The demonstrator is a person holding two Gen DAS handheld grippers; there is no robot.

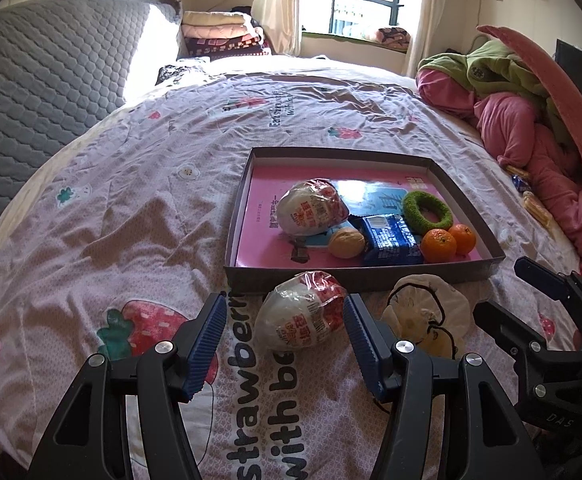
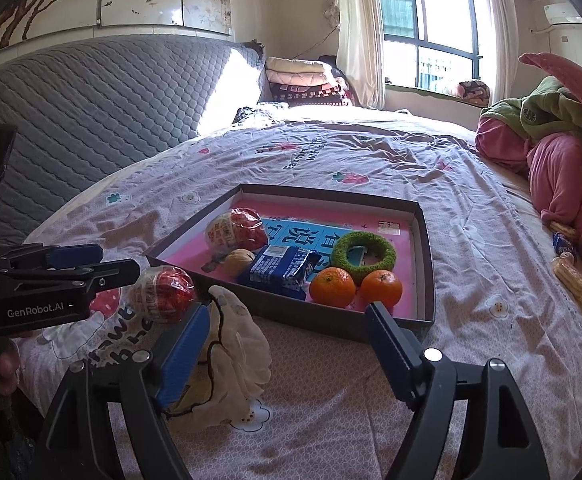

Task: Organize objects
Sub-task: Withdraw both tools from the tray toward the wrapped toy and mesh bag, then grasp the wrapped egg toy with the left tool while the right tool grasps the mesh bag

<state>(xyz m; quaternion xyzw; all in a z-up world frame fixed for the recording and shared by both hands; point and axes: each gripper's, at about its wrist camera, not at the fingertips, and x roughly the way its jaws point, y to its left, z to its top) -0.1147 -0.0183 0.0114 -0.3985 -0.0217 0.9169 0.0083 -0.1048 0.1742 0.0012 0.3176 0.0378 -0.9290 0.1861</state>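
Observation:
A shallow dark box (image 1: pixel 247 182) with a pink floor lies on the bed; it also shows in the right wrist view (image 2: pixel 425 240). It holds a wrapped bun (image 1: pixel 315 207), a walnut (image 1: pixel 346 242), a blue packet (image 1: pixel 391 239), a green ring (image 1: pixel 427 211) and two oranges (image 1: pixel 439 245). A second wrapped bun (image 1: pixel 305 318) lies in front of the box between the open fingers of my left gripper (image 1: pixel 285 320), with the right finger close against it. A white cloth pouch (image 1: pixel 427 316) lies beside it. My right gripper (image 2: pixel 287 322) is open and empty over the pouch (image 2: pixel 231 364).
A pile of pink and green clothes (image 1: pixel 523 120) sits at the bed's right side, with small snack packets (image 2: pixel 567 264) beside it. A grey quilted headboard (image 1: pixel 43 92) is at the left. Folded blankets (image 1: pixel 223 36) are stacked at the far end.

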